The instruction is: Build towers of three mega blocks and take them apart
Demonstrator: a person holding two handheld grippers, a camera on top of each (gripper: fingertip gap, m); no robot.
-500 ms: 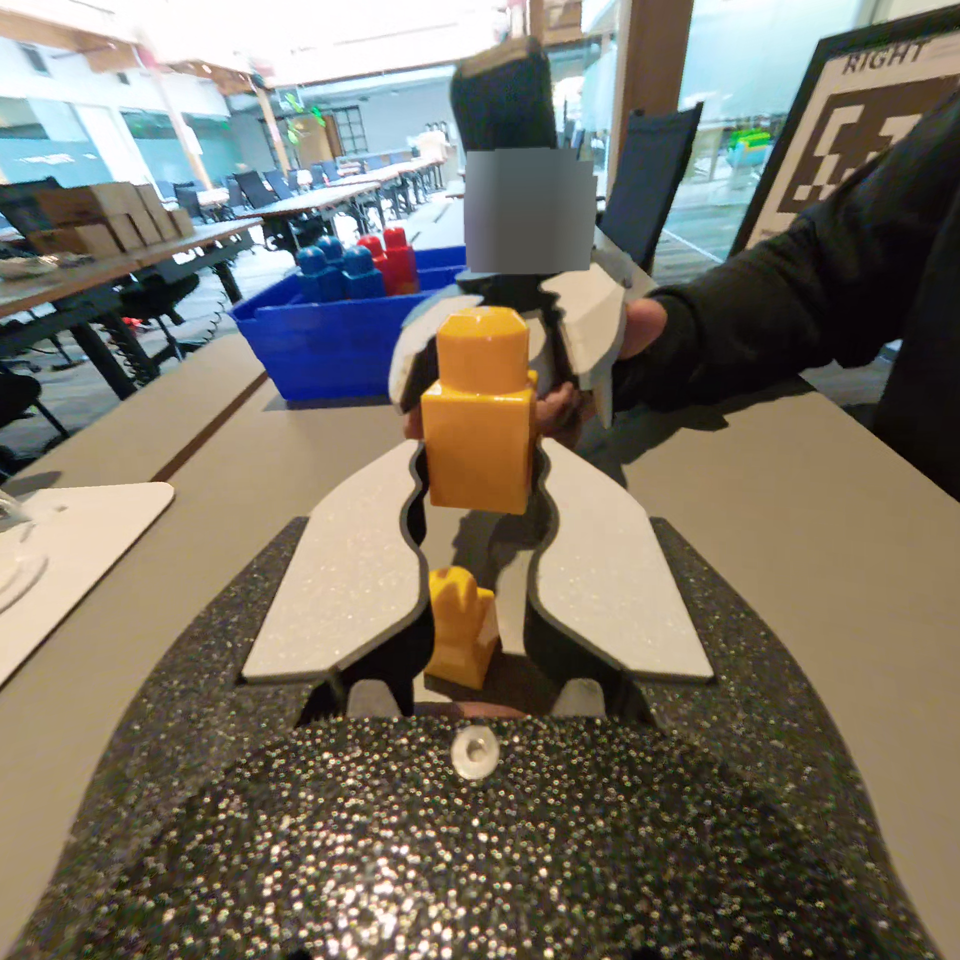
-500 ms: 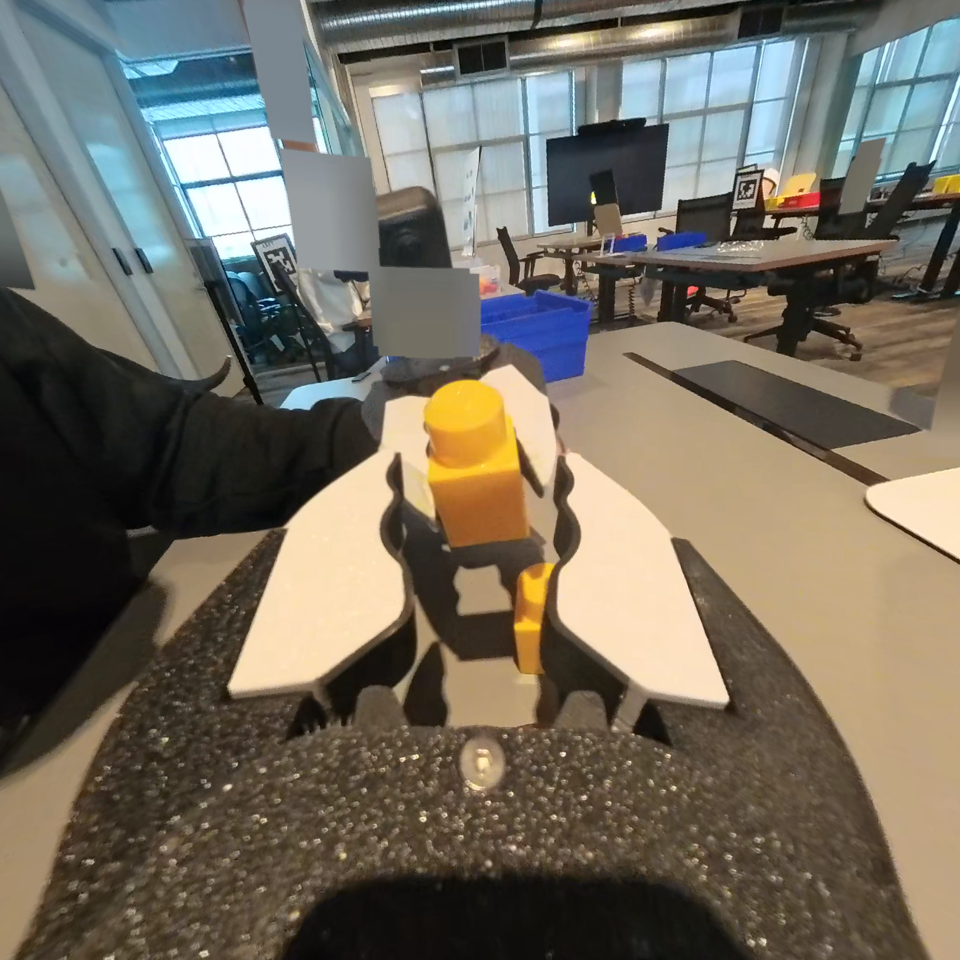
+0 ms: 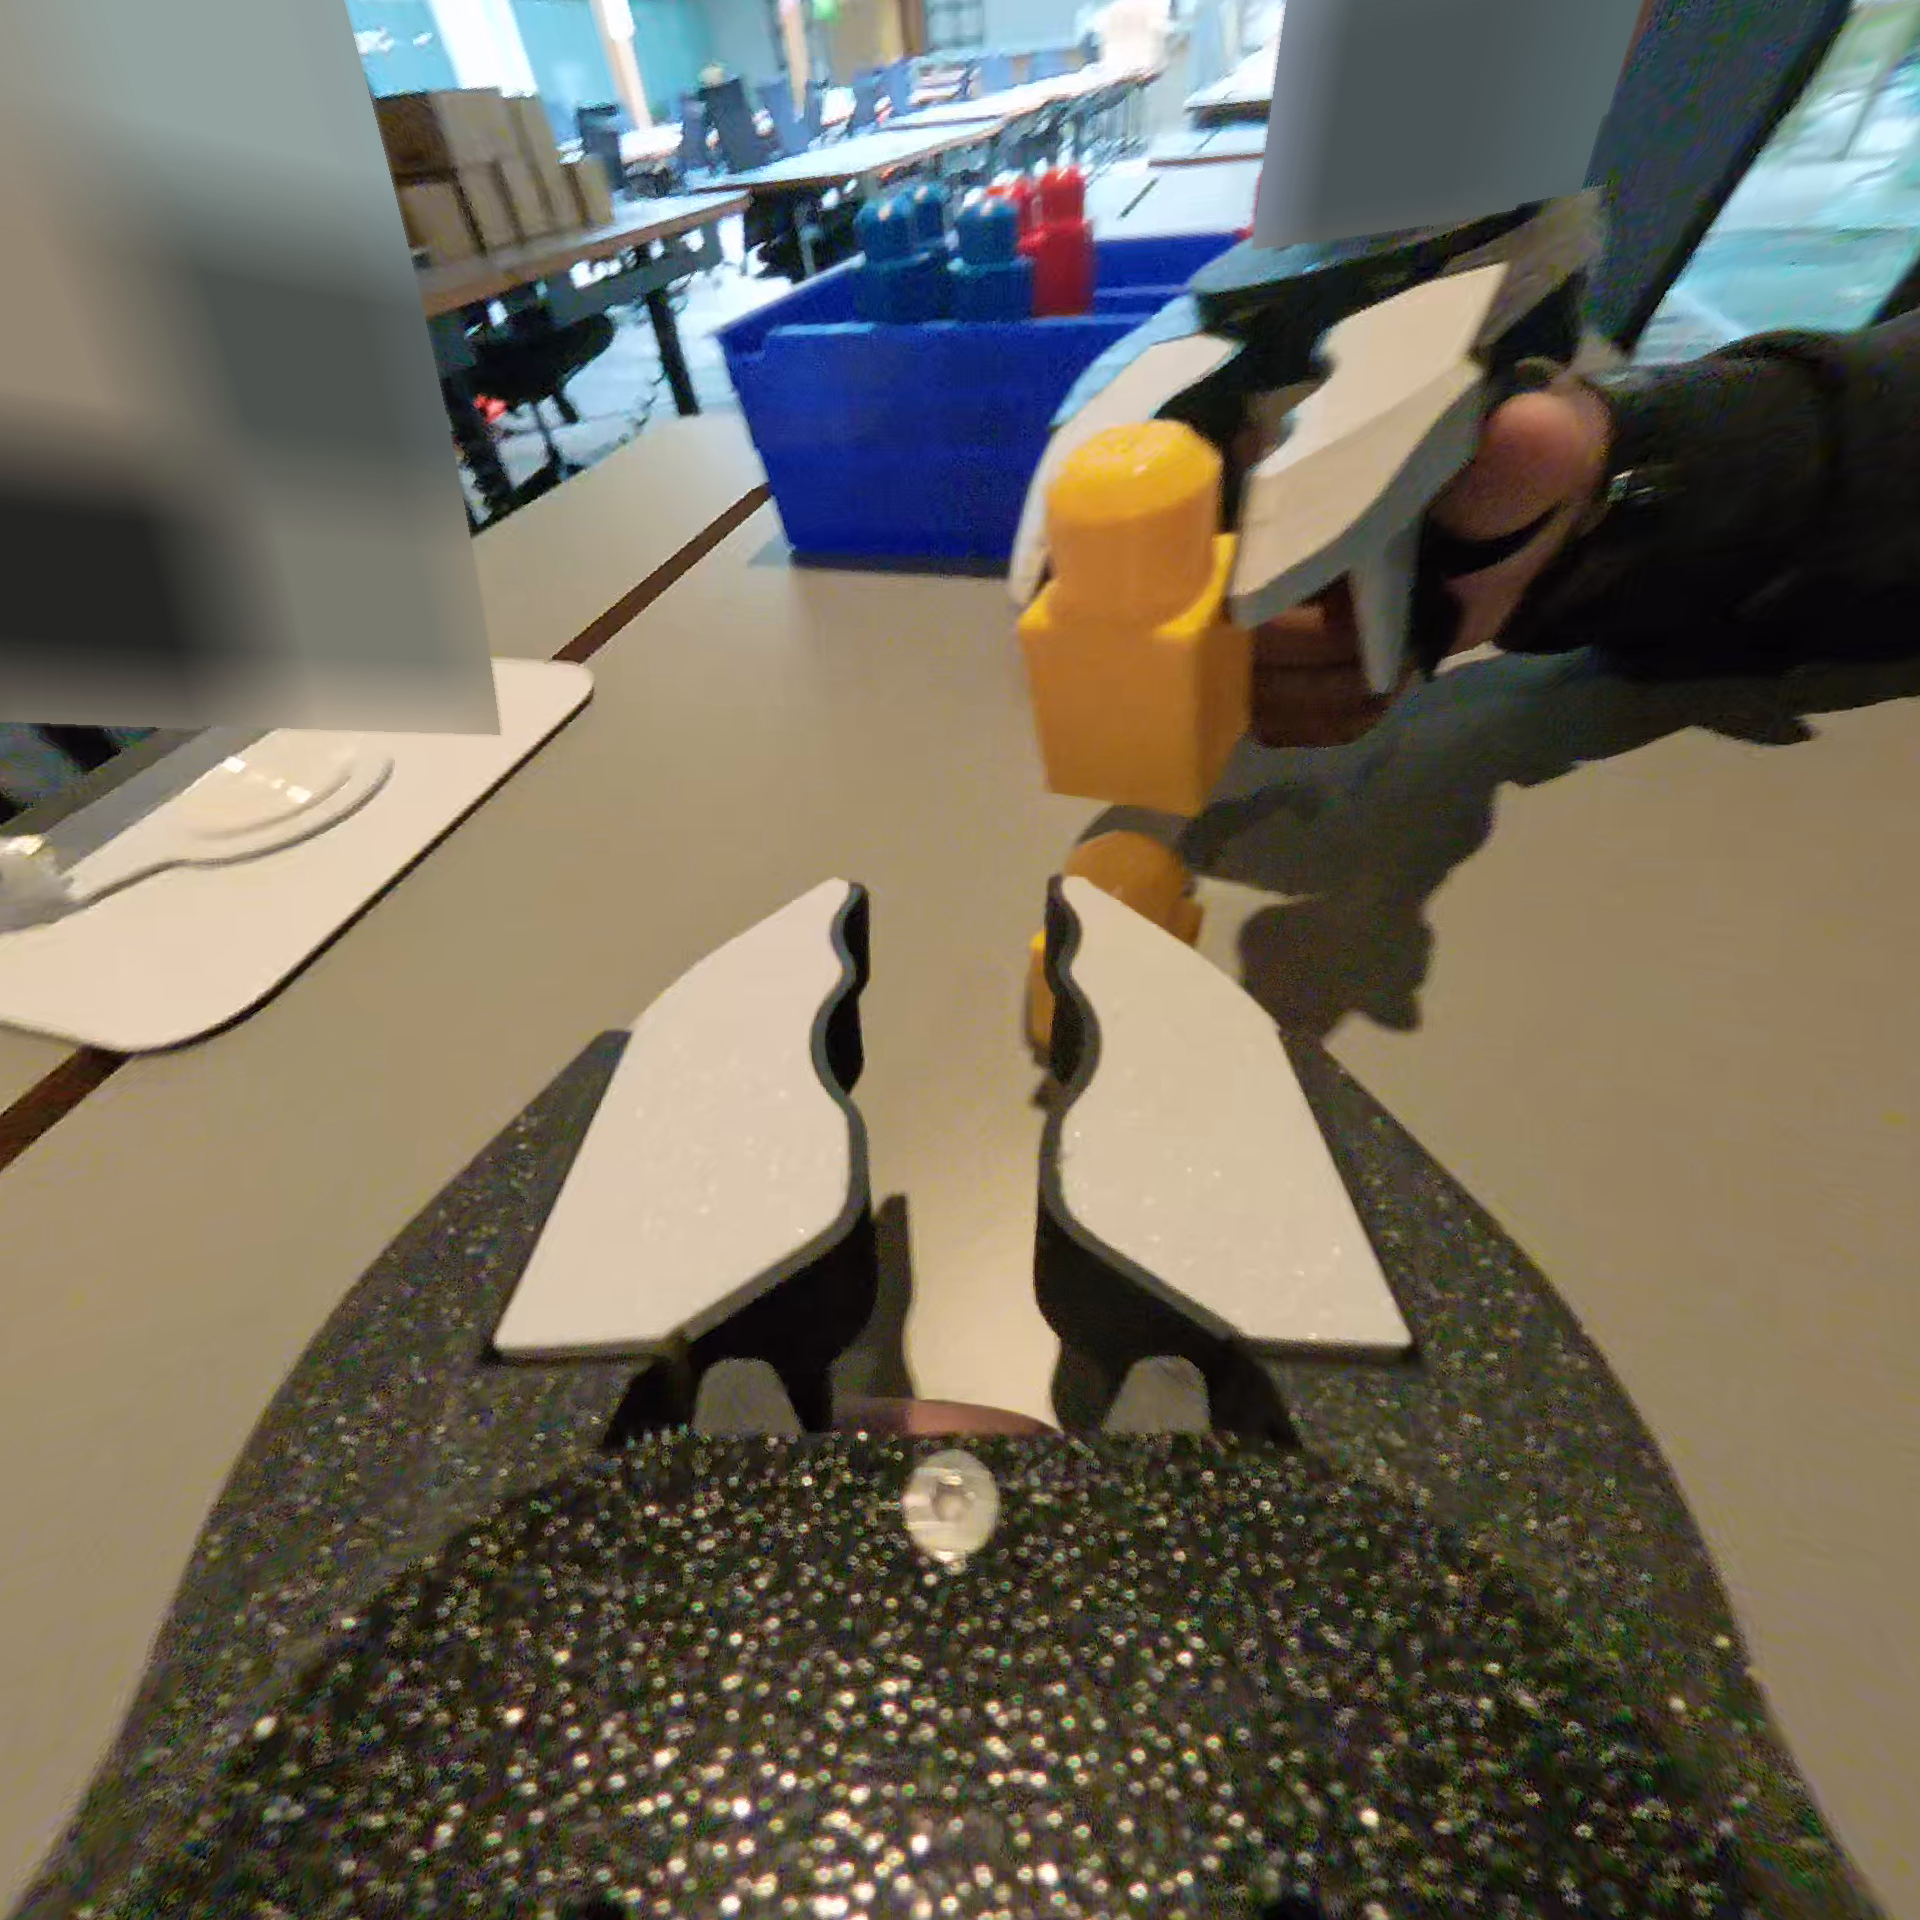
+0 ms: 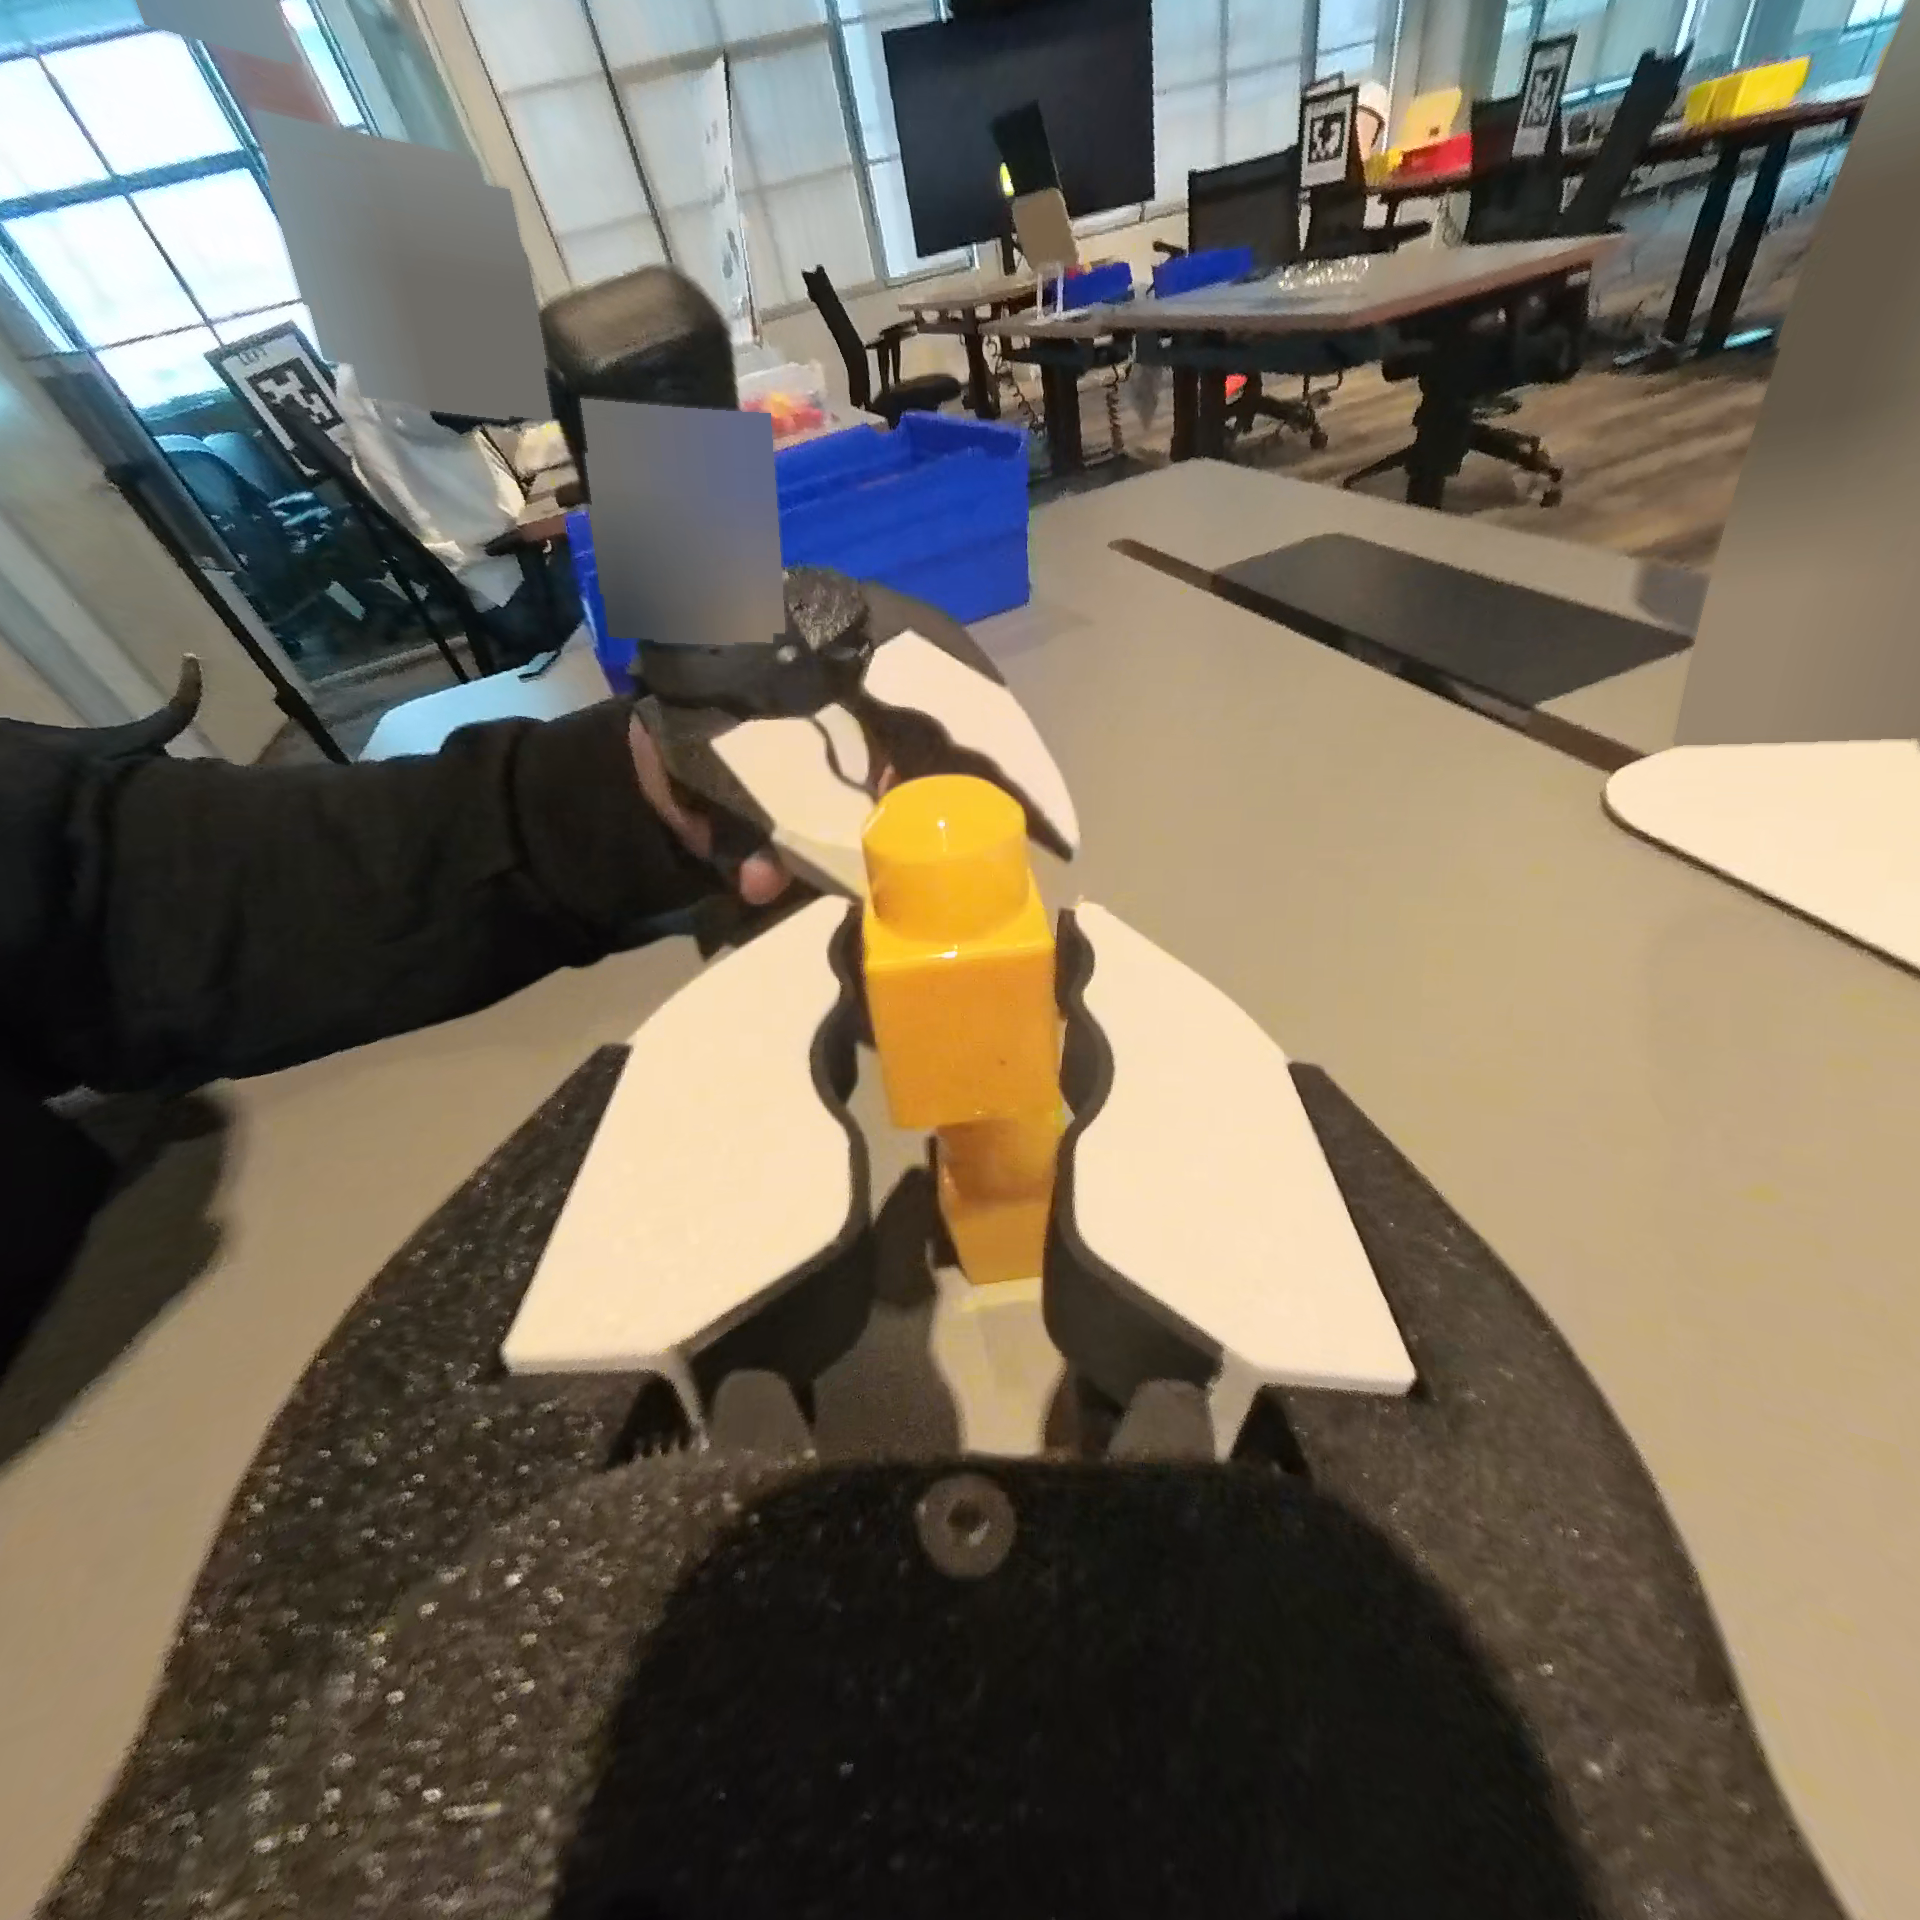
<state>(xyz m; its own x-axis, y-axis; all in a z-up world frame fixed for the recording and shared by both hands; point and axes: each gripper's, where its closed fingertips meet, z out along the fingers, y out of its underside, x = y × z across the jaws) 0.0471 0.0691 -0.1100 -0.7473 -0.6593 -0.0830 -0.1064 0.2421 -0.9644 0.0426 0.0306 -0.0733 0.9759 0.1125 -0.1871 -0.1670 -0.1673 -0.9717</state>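
in the left wrist view, low in the centre of the frame, the left gripper (image 3: 951, 914) has its jaws apart with a narrow gap of bare grey table (image 3: 727, 790) between them, holding nothing and touching nothing that can be seen. just past its right fingertip, right of centre, a small yellow block (image 3: 1132, 883) stands on the table, partly hidden behind that finger. above it, clear of the table, a bigger yellow block (image 3: 1138, 665) hangs upright in the right gripper (image 3: 1143, 520), whose white fingers press its sides from the upper right, a hand (image 3: 1507, 499) in a dark sleeve behind it. farther back, top centre, a blue bin (image 3: 914, 416) holds blue and red blocks (image 3: 977, 260); a white mat (image 3: 312, 831) lies at the left edge. in the right wrist view the right gripper (image 4: 956, 935) sits mid-frame, jaws clamped on the sides of the bigger yellow block (image 4: 956, 997), its round stud up. the small yellow block (image 4: 997, 1216) shows just beneath it between the fingers; whether the two touch cannot be told. behind, centre left, the left gripper (image 4: 935, 790) shows, its jaws slightly apart and empty, and the blue bin (image 4: 904, 520) stands beyond it.
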